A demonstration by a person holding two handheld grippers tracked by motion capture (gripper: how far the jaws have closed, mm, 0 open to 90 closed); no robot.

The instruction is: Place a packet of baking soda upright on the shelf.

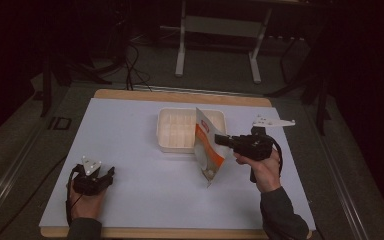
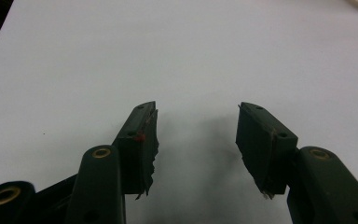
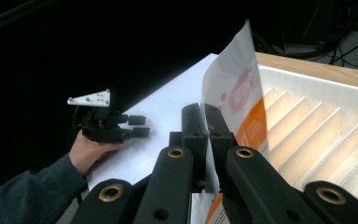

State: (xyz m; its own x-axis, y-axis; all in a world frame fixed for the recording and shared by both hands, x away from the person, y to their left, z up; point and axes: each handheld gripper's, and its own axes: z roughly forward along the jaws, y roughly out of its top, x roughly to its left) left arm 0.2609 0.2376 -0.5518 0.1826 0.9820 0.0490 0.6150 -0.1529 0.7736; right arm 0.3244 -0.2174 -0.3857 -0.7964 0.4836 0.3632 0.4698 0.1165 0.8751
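Left gripper [image 1: 111,172] sits low at the near-left of the worktop [image 1: 130,125], held in the person's left hand [image 1: 86,200], jaws spread wide with nothing between them. In the left gripper view the two black jaws stand well apart over bare white surface, torn tape edges on both pads. Grey three-cornered plate [image 1: 91,164] on top of it, cable trailing toward the near edge.

White ridged tray [image 1: 172,131] lies mid-worktop toward the far side, shallow, with parallel ribs inside.

White-and-orange pouch [image 1: 207,150] hangs just right of the tray's near corner, tilted, top corner up over the tray, bottom corner down near the worktop; cannot tell if it touches. Right gripper [image 1: 221,140] has its jaws closed on the pouch's right edge; in the right gripper view [image 3: 207,135] the thin edge is pinched between both jaws. Right hand [image 1: 265,167] grips it from below, dark sleeve [image 1: 282,215] behind.
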